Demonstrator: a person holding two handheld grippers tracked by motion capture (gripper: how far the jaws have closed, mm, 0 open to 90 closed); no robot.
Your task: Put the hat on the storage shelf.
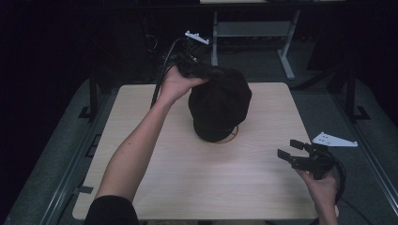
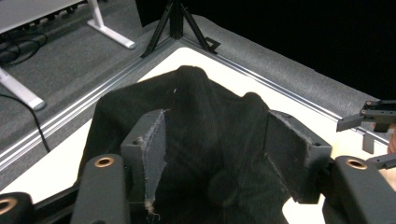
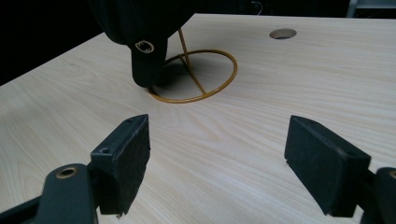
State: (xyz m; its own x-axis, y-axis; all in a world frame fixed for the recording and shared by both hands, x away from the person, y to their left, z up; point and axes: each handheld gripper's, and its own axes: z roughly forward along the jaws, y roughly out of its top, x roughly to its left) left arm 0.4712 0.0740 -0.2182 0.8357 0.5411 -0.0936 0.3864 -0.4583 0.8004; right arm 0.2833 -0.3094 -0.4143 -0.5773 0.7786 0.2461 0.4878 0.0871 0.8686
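Fabric of the black hat [image 1: 219, 105] fills the left tool [image 2: 215, 154], hiding its gold stand [image 3: 194, 77]; right tool [image 3: 217, 158] gapes wide.

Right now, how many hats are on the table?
1. A black hat sits on a gold wire stand mid-table, the left gripper at its far edge with the fabric between its jaws. The right gripper hovers open near the right edge. Nothing suggests hidden hats.
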